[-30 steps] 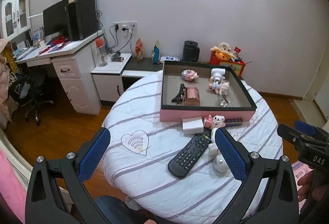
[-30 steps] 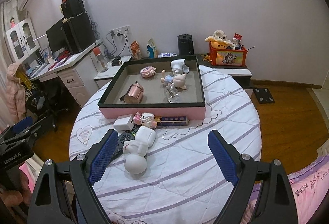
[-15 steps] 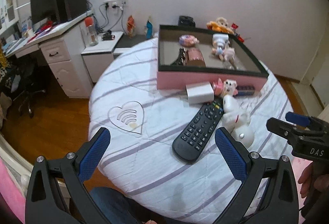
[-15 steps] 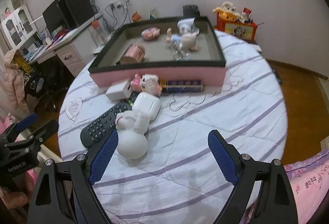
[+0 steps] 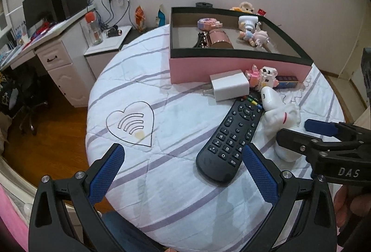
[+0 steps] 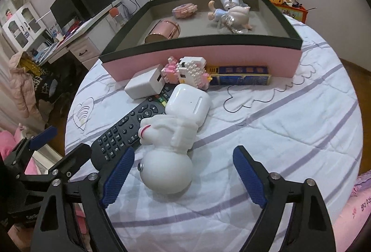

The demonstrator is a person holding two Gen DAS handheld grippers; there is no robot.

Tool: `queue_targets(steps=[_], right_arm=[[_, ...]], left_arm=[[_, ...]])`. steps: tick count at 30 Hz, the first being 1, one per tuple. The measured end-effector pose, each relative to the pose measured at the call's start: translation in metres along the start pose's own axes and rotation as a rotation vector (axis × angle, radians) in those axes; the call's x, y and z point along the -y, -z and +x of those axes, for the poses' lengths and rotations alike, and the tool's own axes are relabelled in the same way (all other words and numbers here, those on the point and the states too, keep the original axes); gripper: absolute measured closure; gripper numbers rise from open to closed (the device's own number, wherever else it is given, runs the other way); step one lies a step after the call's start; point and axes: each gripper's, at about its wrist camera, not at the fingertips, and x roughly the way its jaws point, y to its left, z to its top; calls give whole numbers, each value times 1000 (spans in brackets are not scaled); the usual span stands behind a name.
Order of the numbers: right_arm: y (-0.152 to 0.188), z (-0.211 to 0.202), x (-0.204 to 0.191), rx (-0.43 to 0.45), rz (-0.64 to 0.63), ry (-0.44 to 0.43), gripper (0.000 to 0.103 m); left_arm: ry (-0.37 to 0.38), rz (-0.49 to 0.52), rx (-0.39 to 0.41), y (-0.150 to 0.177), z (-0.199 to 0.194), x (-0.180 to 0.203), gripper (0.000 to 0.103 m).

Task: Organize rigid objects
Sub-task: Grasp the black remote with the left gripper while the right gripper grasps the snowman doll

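Both grippers have dropped closer to the striped round table point(image 6: 301, 124): the left gripper point(image 5: 183, 154) gapes wide and empty, the right gripper point(image 6: 183, 159) is closing around the untouched white round-headed figurine point(image 6: 167, 159) at six o'clock of the pink-walled tray point(image 6: 208, 55).

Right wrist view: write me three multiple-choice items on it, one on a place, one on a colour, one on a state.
1. Where does the earbud case lie?
A. inside the tray
B. on the table, against the white figurine
C. on the floor

2. What colour is the outer wall of the tray?
A. pink
B. green
C. yellow

3. How do the right tool's pads stand to the white figurine?
A. clamped on it
B. either side of its round end, not pressing
C. far above it

Answers: 1 B, the case touches the figurine beside the remote. 2 A, the wall is pink under a dark rim. 3 B, the closing pads flank the round end with gaps showing.
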Motion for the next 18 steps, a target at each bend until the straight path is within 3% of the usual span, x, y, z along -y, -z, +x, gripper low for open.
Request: queue_targets(steps=[2,4,7,18], right_arm=[[0,6,-2,-12,-7,1,32],[1,13,-4,-22,-17,0,35],[2,16,-7,-18,-40,-17,53],[-6,-13,17,40,-23,3,54]], left_arm=[[9,2,-8,1,4,1,1],[18,6,-12,1,7,3,1],[22,12,-14,1,9,4,1],[64,85,-36,-5,27,25,1]])
